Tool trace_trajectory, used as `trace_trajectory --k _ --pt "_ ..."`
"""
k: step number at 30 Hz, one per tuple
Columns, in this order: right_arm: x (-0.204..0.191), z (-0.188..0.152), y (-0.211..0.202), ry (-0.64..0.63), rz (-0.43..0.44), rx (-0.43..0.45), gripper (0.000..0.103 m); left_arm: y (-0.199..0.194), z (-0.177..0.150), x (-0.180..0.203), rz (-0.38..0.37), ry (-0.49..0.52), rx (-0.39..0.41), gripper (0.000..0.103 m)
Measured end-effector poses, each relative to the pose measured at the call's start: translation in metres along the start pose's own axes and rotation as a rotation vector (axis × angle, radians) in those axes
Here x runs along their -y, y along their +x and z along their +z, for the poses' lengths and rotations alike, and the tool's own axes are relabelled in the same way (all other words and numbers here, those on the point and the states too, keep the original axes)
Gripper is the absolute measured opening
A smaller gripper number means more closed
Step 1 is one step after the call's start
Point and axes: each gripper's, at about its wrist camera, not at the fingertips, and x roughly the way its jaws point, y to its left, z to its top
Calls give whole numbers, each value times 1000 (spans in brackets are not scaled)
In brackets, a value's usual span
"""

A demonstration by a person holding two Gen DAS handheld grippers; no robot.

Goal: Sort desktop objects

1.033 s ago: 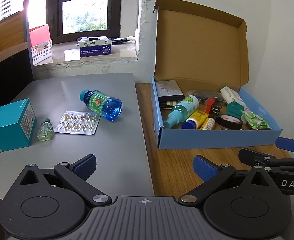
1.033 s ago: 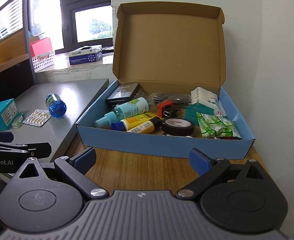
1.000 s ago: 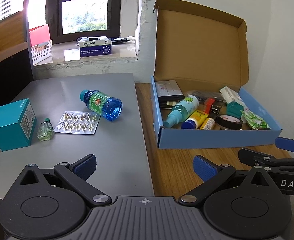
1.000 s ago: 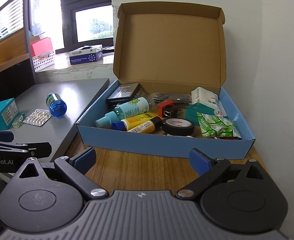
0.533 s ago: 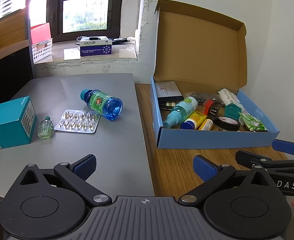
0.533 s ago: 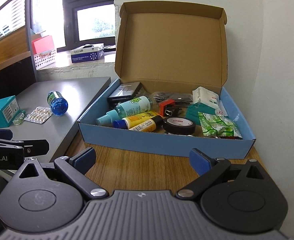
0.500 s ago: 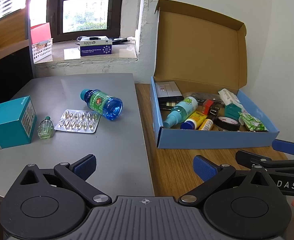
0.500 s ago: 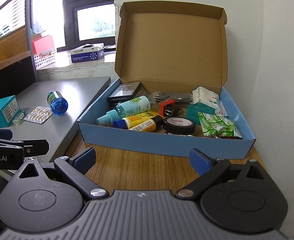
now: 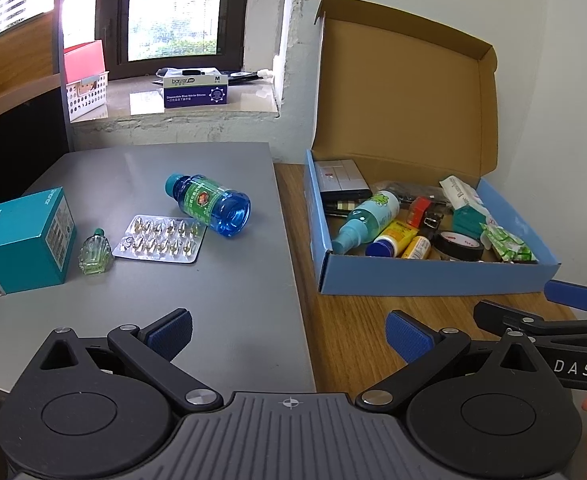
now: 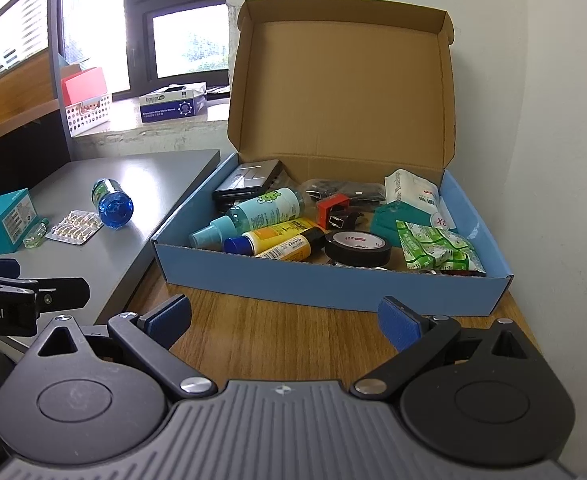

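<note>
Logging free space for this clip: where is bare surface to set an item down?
Bare: the grey table between the pill blister and the left gripper, and the wood strip in front of the blue box. Crowded: inside the box, and around the teal carton.

- The left gripper (image 9: 289, 334) has drawn back slightly from the blue box (image 9: 433, 276); the teal carton (image 9: 19, 242) shows more fully
- The right gripper (image 10: 283, 322) has edged rightward

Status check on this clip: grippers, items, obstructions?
Left gripper open, empty. Right gripper open, empty. Blue bottle, pill blister, teal box on grey table; blue carton open, nothing blocking.
</note>
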Motion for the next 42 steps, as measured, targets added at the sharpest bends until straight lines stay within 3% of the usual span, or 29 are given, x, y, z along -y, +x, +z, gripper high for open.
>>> trace_trajectory --k 42 --pt "-1 -2 2 3 16 -6 101 1 -2 -4 27 -14 -3 103"
